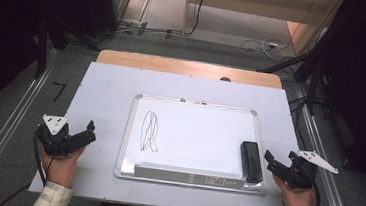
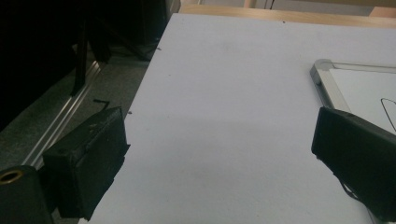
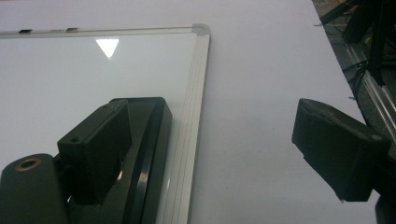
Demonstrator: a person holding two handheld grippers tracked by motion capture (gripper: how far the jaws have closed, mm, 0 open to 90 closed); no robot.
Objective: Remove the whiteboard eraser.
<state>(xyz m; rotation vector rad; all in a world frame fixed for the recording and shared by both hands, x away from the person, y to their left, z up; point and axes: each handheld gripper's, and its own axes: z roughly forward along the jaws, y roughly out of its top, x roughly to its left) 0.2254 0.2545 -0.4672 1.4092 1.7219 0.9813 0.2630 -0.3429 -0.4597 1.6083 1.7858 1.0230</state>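
Both grippers sit at the near edge of the table (image 1: pixel 108 76), jaws wide apart, holding nothing. Right gripper (image 1: pixel 276 167) is just beside the black eraser (image 1: pixel 251 160), which lies in the whiteboard's (image 1: pixel 193 134) near-right corner. Left gripper (image 1: pixel 84 133) is left of the board, and a scribble (image 1: pixel 150 131) sits farther in.

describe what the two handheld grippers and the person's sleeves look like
Both the left gripper and the right gripper are matte black with two blocky, squared jaws. Each carries a pale grey three-cornered plate on top, dotted with small holes, and trails a black cable back past the wrist. A brass-coloured ring sits on each body near the camera. The sleeves are light, whitish fabric.
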